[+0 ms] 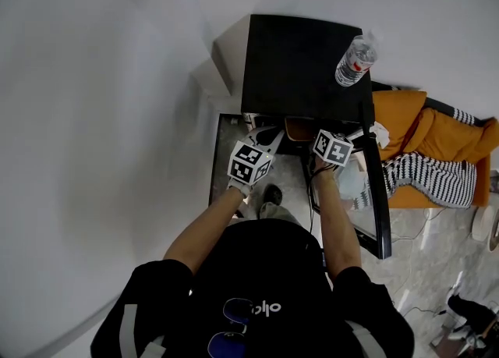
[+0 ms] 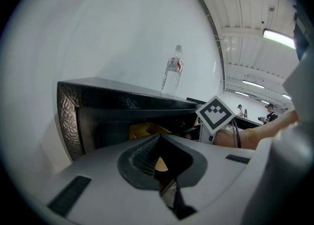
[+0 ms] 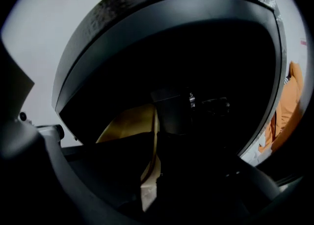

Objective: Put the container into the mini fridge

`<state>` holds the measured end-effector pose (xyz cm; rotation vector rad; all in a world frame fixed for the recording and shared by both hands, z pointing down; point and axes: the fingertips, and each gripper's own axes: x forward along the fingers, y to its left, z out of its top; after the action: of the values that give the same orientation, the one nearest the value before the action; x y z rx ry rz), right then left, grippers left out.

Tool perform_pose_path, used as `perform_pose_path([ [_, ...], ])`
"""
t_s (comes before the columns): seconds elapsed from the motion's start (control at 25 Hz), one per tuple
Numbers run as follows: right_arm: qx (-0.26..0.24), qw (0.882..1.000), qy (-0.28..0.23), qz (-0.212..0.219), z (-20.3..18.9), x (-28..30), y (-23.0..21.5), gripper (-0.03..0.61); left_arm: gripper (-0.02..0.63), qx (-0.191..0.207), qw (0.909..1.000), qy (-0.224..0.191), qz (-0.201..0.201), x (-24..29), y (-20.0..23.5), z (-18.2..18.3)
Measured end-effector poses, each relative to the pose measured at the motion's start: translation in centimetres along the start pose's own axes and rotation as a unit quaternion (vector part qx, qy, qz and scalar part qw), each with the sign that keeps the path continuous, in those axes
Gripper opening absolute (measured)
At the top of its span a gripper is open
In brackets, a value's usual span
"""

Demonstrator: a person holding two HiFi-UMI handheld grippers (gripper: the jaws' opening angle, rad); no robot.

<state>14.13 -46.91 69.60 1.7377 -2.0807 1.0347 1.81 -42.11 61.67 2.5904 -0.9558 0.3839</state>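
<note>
The black mini fridge [image 1: 300, 64] stands open in front of me, its dark inside filling the right gripper view [image 3: 196, 72]. A brown paper container [image 1: 299, 127] sits at the fridge mouth, held from both sides. My left gripper [image 1: 274, 137] is shut on its left edge, and a tan sliver shows between the jaws [image 2: 160, 163], with more of the container [image 2: 143, 130] just beyond. My right gripper [image 1: 315, 144] is shut on the right edge, where the container [image 3: 128, 124] runs from the jaws [image 3: 147, 186] into the dark cavity. The right gripper's marker cube [image 2: 216, 113] shows in the left gripper view.
A clear water bottle [image 1: 355, 60] stands on the fridge top [image 2: 172, 74]. The fridge door [image 1: 379, 200] hangs open to my right. Beyond it lies an orange couch [image 1: 437, 134] with a striped cloth [image 1: 433, 177]. A white wall is on the left.
</note>
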Motion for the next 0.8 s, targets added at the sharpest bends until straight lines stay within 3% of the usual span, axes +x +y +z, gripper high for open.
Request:
perform_pose_path([
  [0.8, 0.018, 1.000, -0.011, -0.014, 0.8, 1.7, 0.0, 0.021, 0.006, -0.005, 1.0000, 0.005, 0.002, 1.0, 1.1, 0.1],
])
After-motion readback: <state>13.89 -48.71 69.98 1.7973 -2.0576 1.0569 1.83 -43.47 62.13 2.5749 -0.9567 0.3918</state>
